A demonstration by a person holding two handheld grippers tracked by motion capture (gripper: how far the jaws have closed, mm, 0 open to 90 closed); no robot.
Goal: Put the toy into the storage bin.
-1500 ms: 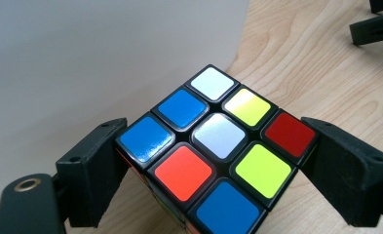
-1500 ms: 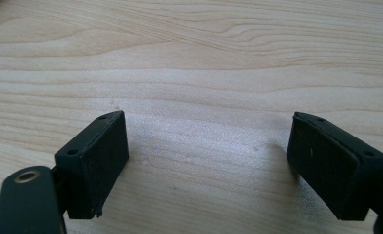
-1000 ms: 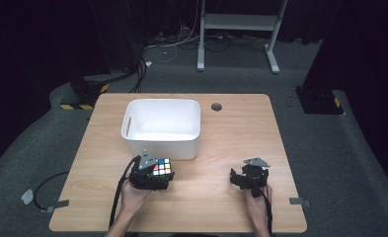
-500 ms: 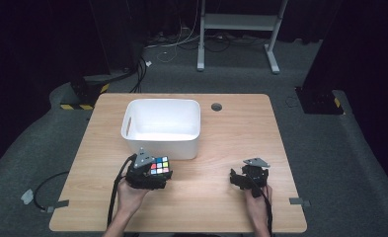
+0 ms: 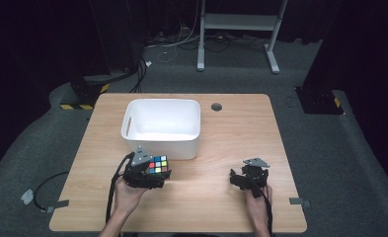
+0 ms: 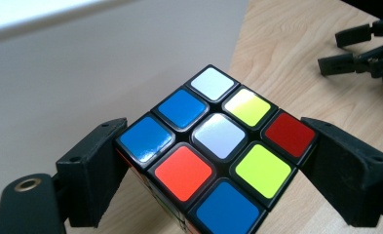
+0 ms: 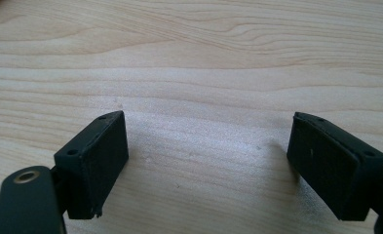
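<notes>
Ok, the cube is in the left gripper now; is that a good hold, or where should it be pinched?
Keep it: the left gripper pinches the puzzle cube on two opposite flat side faces, coming level from the person's side. Its parallel faces suit flat jaws, and the top stays free beside the white bin.

Count: 1 puzzle cube (image 5: 158,165), 1 white bin (image 5: 162,126), 2 claws – left claw (image 5: 152,173) & right claw (image 5: 241,178) – all on 1 counter (image 5: 241,123).
</notes>
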